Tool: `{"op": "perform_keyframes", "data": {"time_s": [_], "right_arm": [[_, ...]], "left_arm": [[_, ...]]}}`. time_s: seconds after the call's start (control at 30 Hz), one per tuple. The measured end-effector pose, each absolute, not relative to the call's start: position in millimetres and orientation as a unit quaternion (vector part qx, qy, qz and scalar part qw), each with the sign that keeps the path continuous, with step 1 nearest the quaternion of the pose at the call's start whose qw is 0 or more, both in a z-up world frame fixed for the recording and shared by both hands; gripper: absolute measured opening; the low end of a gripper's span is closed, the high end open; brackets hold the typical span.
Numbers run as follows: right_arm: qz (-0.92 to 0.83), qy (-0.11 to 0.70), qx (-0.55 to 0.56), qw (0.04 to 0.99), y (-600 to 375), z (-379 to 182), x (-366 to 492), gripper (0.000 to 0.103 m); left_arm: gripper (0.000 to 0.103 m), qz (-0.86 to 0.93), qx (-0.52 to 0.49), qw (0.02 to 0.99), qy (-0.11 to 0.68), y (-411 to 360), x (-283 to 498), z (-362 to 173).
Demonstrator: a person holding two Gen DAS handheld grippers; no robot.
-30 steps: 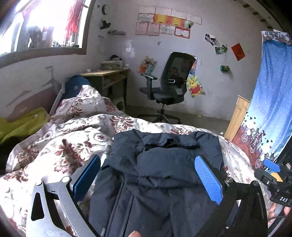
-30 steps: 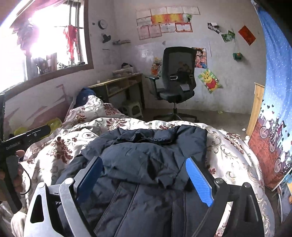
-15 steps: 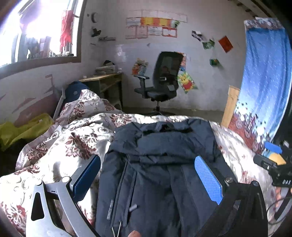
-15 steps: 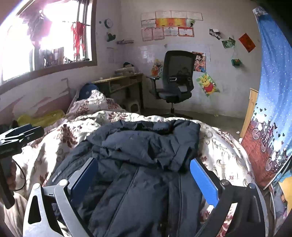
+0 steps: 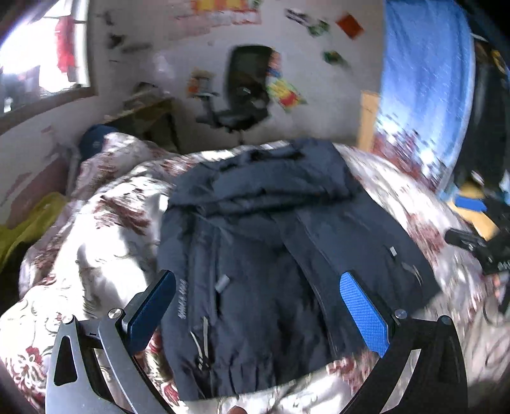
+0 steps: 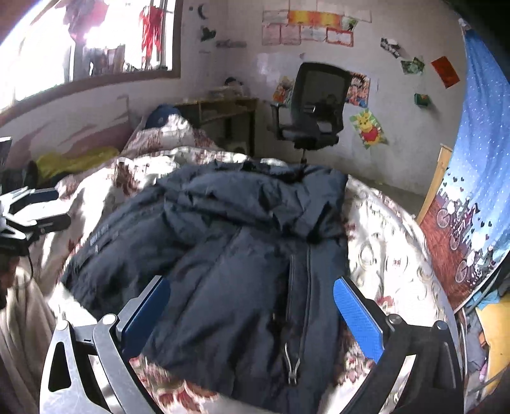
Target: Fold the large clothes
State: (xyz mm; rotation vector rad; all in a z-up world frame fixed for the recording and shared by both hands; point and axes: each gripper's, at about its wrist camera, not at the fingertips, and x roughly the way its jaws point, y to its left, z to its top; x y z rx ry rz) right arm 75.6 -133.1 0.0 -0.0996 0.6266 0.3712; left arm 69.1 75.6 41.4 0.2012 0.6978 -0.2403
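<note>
A bedroom bed (image 6: pixel 392 242), navy jacket (image 6: pixel 242 254) spread on its floral quilt.
Both tools, left tool (image 5: pixel 258 305) and right tool (image 6: pixel 251 309), gape wide and empty above the near hem, collar pointing away.

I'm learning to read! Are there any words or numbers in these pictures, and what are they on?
White lettering down the navy jacket's left front: too blurred to read.
Small white print on the jacket sleeve: too small to read.
Papers in a row on the wall: too small to read.
Winnie the Pooh poster: a picture, no readable words.
White marking on the other tongs' body: unreadable.
</note>
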Motion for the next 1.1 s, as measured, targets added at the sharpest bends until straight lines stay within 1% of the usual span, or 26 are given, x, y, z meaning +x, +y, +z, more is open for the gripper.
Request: {"op": "perform_keyframes", "data": {"time_s": [0.1, 0.2, 0.37, 0.5, 0.63, 0.77, 0.93, 1.1], "right_arm": [[0.189, 0.341, -0.06, 0.919, -137, -22, 71, 0.103], [0.2, 0.382, -0.087, 0.898, -135, -47, 68, 0.103], [0.21, 0.446, -0.138, 0.859, -121, -90, 65, 0.103], [0.196, 0.489, -0.182, 0.83, -109, -124, 69, 0.103], [0.18, 0.506, -0.203, 0.819, -103, -143, 75, 0.103], [0.164, 0.52, -0.24, 0.803, -95, -160, 76, 0.103], [0.116, 0.505, -0.291, 0.804, -89, -170, 79, 0.103], [0.082, 0.476, -0.28, 0.829, -92, -164, 88, 0.102]], "left_arm": [[0.101, -0.167, 0.144, 0.903, 0.37, 67, 62, 22], [0.101, -0.174, 0.188, 0.888, 0.382, 58, 55, 3], [0.101, -0.173, 0.201, 0.863, 0.429, 57, 54, -27], [0.101, -0.165, 0.246, 0.836, 0.462, 52, 54, -51], [0.101, -0.152, 0.29, 0.813, 0.482, 47, 54, -74], [0.101, -0.135, 0.309, 0.798, 0.499, 47, 58, -89], [0.101, -0.123, 0.292, 0.795, 0.517, 56, 65, -94], [0.101, -0.119, 0.265, 0.797, 0.529, 67, 75, -91]]}}
